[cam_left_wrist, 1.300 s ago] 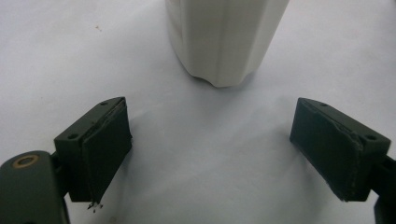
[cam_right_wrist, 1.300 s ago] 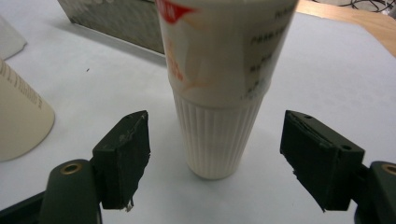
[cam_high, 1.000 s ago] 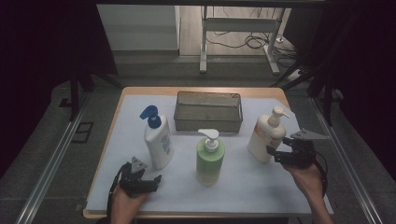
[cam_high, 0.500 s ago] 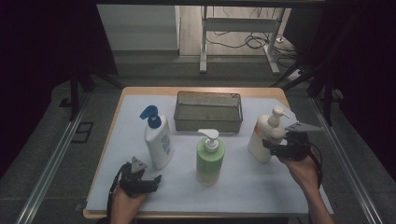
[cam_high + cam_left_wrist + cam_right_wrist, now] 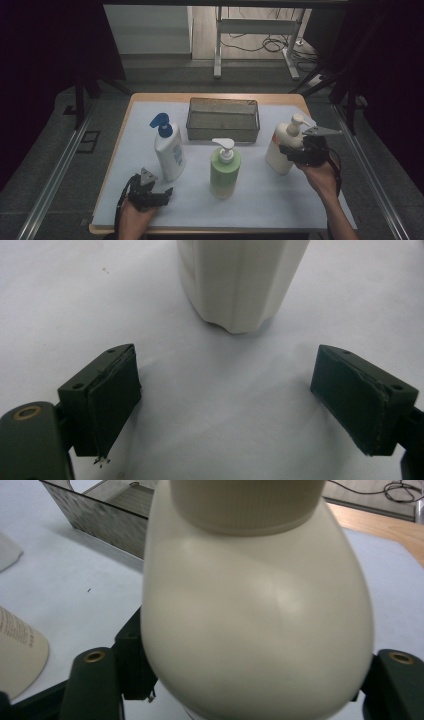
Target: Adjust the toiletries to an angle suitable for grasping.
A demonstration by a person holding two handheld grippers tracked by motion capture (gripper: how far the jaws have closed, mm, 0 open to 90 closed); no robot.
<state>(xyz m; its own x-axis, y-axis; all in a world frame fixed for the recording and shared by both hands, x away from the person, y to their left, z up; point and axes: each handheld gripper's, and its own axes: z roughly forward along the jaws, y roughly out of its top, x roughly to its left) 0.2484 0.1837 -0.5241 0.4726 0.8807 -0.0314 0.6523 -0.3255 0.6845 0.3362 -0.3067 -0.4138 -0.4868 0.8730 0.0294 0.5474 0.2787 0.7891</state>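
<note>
Right claw (image 5: 292, 151), at frame right, just closing around cream bottle (image 5: 281, 147), pads seemingly not yet pressing: centre, squeeze evenly, lift straight. Left claw (image 5: 159, 195) spread, empty.

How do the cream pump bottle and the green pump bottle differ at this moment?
The cream bottle stands at the table's right between the right gripper's jaws, which have just been closing; the green bottle stands in the middle, untouched. The cream bottle's shoulders are rounded; the green one is a straight cylinder. Both stand upright with white pumps.
</note>
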